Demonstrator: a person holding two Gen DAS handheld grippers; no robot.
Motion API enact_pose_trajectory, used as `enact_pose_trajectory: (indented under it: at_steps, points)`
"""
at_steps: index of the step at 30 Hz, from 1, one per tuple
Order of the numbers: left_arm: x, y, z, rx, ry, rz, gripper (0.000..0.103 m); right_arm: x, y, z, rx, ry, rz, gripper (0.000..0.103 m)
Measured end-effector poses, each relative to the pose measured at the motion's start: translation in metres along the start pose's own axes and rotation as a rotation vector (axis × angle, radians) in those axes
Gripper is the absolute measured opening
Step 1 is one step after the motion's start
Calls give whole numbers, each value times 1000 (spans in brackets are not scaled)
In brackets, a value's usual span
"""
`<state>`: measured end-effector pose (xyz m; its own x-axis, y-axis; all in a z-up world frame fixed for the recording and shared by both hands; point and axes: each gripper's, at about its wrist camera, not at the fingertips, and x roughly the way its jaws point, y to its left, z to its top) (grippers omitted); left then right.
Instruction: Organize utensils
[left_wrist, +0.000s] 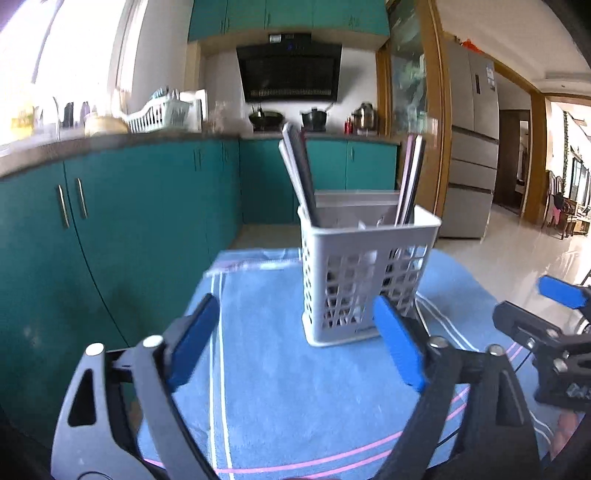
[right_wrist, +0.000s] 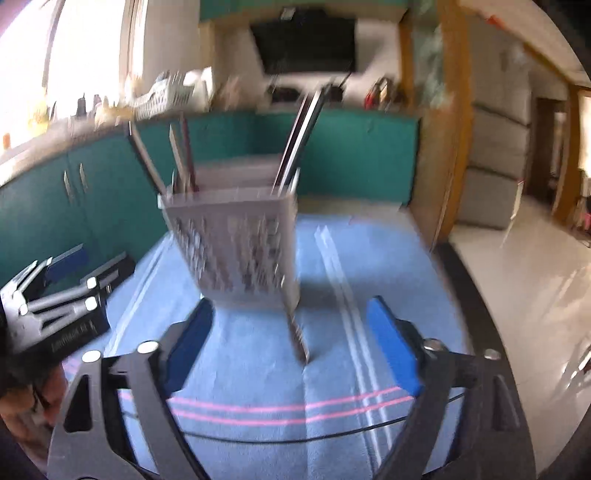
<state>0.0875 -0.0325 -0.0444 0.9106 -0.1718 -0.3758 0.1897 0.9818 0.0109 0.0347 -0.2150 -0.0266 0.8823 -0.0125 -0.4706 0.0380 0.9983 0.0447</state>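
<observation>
A white plastic utensil holder with square holes in its walls (left_wrist: 364, 280) stands upright on a blue towel with white and pink stripes (left_wrist: 288, 387). The blue towel covers a small table. The holder sits near the far edge of the table, about in the middle. Long flat sticks like chopsticks (left_wrist: 299, 170) lean out of its left side, and more dark and pink ones (left_wrist: 410, 177) lean out of its right side.

The left gripper (left_wrist: 295, 339) hovers over the near part of the towel. Its blue pads (left_wrist: 195, 339) are spread wide apart and hold nothing. The right pad is just in front of the holder.

The right gripper (right_wrist: 291, 343) is also spread wide with nothing between its blue pads (right_wrist: 393, 350). This view is blurry. A silver metal utensil (right_wrist: 297, 339) lies on the towel, running from the holder's near corner toward the gripper. I cannot tell what kind it is.

Green kitchen cabinets (left_wrist: 140, 206) stand behind the table.
</observation>
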Motion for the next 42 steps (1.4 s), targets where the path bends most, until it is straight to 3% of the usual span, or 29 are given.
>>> enact_pose_trajectory:
  at_steps: [4, 20, 42]
  points:
    - [-1, -7, -5, 14, 34, 13, 89, 5, -5, -9, 0, 76, 15, 99]
    - [-69, 1, -4, 1, -75, 64, 97, -46, 11, -23, -10, -81, -63, 99]
    - [-81, 7, -12, 6, -77, 63, 98, -52, 17, -26, 0, -96, -57, 100]
